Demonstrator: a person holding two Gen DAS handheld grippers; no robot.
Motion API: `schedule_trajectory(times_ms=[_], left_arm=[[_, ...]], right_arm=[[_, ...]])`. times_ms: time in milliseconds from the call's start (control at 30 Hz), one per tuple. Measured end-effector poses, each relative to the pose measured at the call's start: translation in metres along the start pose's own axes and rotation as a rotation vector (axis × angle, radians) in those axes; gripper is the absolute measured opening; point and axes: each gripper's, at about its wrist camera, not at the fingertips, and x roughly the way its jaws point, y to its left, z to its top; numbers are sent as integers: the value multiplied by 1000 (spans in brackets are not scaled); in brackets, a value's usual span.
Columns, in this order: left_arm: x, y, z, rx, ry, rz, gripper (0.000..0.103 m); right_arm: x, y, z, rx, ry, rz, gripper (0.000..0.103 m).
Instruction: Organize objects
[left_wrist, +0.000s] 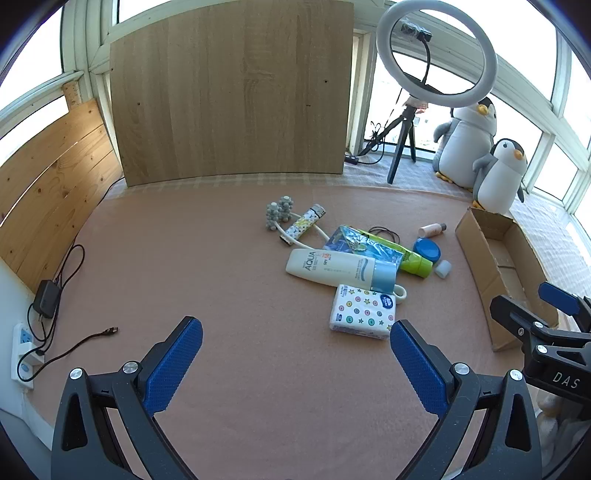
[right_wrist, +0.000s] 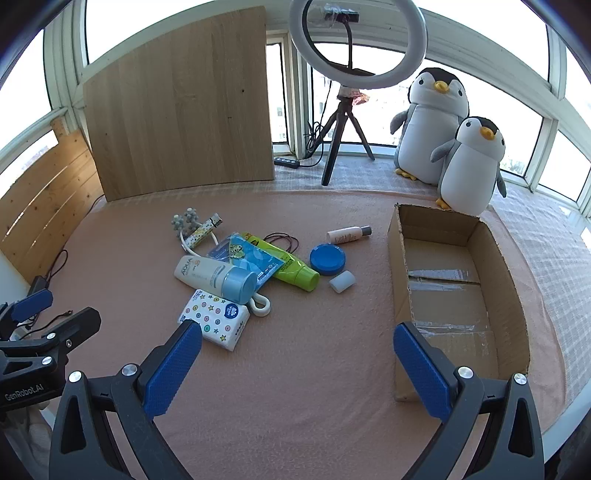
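Observation:
A pile of small items lies on the pink mat: a white AQUA tube (left_wrist: 332, 269) (right_wrist: 210, 275), a tissue pack with coloured dots (left_wrist: 364, 312) (right_wrist: 216, 319), a green tube (left_wrist: 410, 258) (right_wrist: 291, 266), a blue foil packet (right_wrist: 247, 258), a round blue jar (left_wrist: 427, 250) (right_wrist: 327, 259), a small pale bottle (right_wrist: 349, 234) and a grey massager (left_wrist: 279, 214). An empty cardboard box (right_wrist: 400, 280) (left_wrist: 476, 258) stands to the right. My left gripper (left_wrist: 295, 339) is open, hovering near the tissue pack. My right gripper (right_wrist: 297, 343) is open between the pile and the box, holding nothing.
A wooden board (left_wrist: 232, 92) leans at the back. A ring light on a tripod (right_wrist: 356, 48) and two plush penguins (right_wrist: 461, 147) stand by the windows. A power strip, charger and loose cable (left_wrist: 44, 325) lie at the left edge of the mat.

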Motion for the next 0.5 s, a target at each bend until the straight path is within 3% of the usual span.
schedule_trajectory(times_ms=[500], left_arm=[[6,-3,2,10,9,-17,103]], right_arm=[[4,-3,0,8,8,3,103]])
